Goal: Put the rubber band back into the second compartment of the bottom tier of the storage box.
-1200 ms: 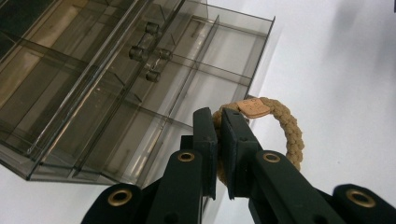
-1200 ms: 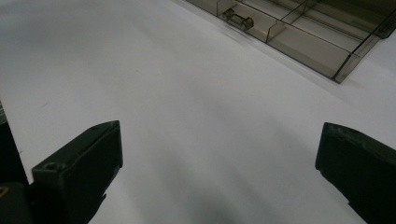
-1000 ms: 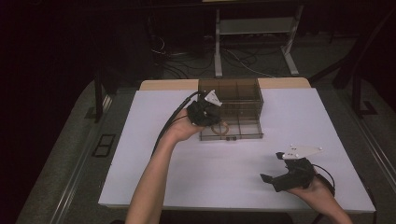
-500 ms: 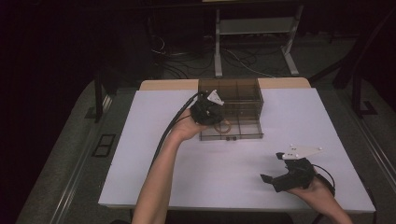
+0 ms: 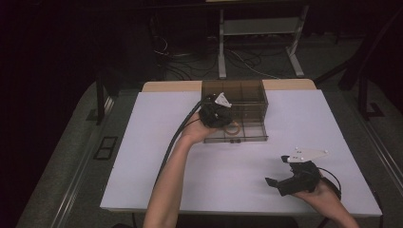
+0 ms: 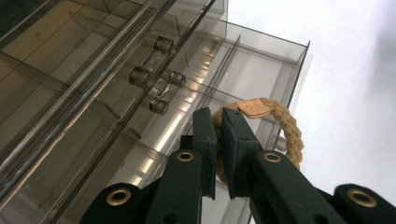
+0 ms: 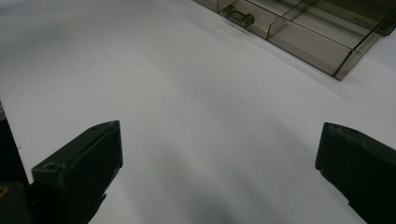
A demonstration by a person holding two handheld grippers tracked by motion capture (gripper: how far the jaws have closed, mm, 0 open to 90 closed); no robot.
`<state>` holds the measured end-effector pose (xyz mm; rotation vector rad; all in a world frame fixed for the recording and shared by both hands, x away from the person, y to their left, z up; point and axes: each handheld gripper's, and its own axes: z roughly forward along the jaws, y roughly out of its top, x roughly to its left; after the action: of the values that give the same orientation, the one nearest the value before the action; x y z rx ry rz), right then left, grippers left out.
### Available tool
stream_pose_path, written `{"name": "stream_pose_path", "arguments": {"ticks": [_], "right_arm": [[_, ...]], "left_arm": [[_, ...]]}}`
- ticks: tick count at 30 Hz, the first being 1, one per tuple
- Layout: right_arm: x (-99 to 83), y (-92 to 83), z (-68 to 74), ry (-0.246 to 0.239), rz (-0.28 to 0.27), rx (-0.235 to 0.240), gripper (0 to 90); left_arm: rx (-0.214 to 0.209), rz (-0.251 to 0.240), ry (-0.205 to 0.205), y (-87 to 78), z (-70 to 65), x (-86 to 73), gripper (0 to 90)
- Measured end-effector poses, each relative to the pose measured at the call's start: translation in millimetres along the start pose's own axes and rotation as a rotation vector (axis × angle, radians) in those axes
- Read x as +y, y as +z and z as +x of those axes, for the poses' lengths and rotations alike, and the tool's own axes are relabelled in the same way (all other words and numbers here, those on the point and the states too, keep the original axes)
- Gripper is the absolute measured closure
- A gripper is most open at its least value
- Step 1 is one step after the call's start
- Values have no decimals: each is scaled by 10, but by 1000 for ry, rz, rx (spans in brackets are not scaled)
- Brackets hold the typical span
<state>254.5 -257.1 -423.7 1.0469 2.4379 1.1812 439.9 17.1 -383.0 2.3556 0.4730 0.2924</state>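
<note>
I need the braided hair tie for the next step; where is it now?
In the left gripper view, the hair tie is pinched in the left claw, over the open drawer.

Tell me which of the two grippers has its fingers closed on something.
The left gripper, over the open drawer: its fingers pinch the tan braided hair tie. The right gripper has its fingers spread wide above the bare white table.

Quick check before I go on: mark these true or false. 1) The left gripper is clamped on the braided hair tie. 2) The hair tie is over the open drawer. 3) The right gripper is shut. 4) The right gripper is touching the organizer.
1) True: the left gripper pinches the tan hair tie.
2) True: it hangs over a compartment of the open drawer of the smoky plastic organizer.
3) False: the right gripper has its jaws wide apart.
4) False: it sits over bare white table, well apart from the organizer.
</note>
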Motion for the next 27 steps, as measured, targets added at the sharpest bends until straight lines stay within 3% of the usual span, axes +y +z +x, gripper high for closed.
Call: {"name": "stream_pose_path", "arguments": {"ticks": [27], "right_arm": [[-7, 13, 3, -9, 14, 4, 1]], "left_arm": [[7, -7, -40, 305, 55, -94, 830]]}}
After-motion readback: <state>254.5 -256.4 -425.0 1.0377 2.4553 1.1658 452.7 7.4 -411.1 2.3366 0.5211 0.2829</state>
